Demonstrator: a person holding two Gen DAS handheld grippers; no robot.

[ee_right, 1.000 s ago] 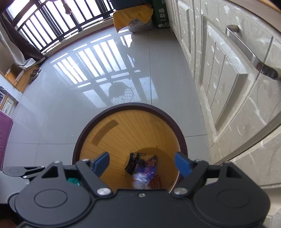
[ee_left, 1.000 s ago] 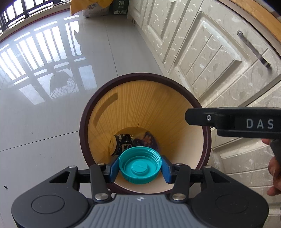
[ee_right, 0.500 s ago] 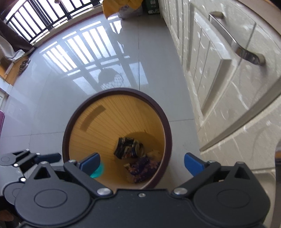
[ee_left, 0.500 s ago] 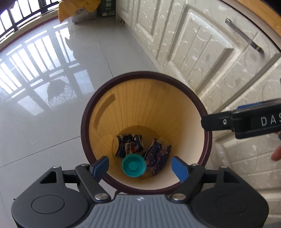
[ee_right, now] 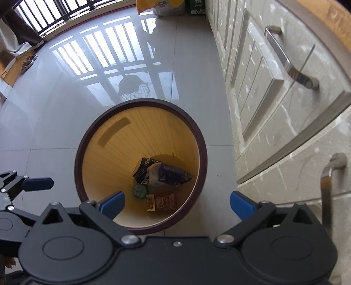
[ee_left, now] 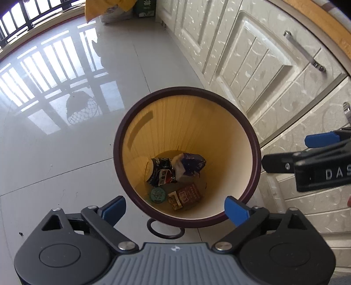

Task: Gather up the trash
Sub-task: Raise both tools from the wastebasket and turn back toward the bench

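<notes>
A round bin with a dark brown rim (ee_left: 186, 89) (ee_right: 140, 100) stands on the floor below both grippers. At its bottom lie a teal cap (ee_left: 158, 194) (ee_right: 140, 191), a red box (ee_left: 188, 195) (ee_right: 164, 201), a purple snack bag (ee_left: 188, 164) (ee_right: 169, 175) and a dark drink wrapper (ee_left: 161, 173) (ee_right: 143, 166). My left gripper (ee_left: 175, 209) hangs over the near rim, its jaws opening with nothing between them. Over the bin's right side, my right gripper (ee_right: 177, 205) stands wide open and empty.
White cabinet doors (ee_left: 263, 65) with metal handles (ee_right: 285, 61) run close along the bin's right. A dark ring (ee_left: 164, 230) lies on the floor at the bin's near side. Glossy floor tiles (ee_left: 65, 153) spread to the left; a yellow bag (ee_left: 109, 8) sits far back.
My left gripper opened and let go of the teal cap, which dropped to the bottom of the bin. The right gripper's jaws spread wider. The left view has drawn back from the bin.
</notes>
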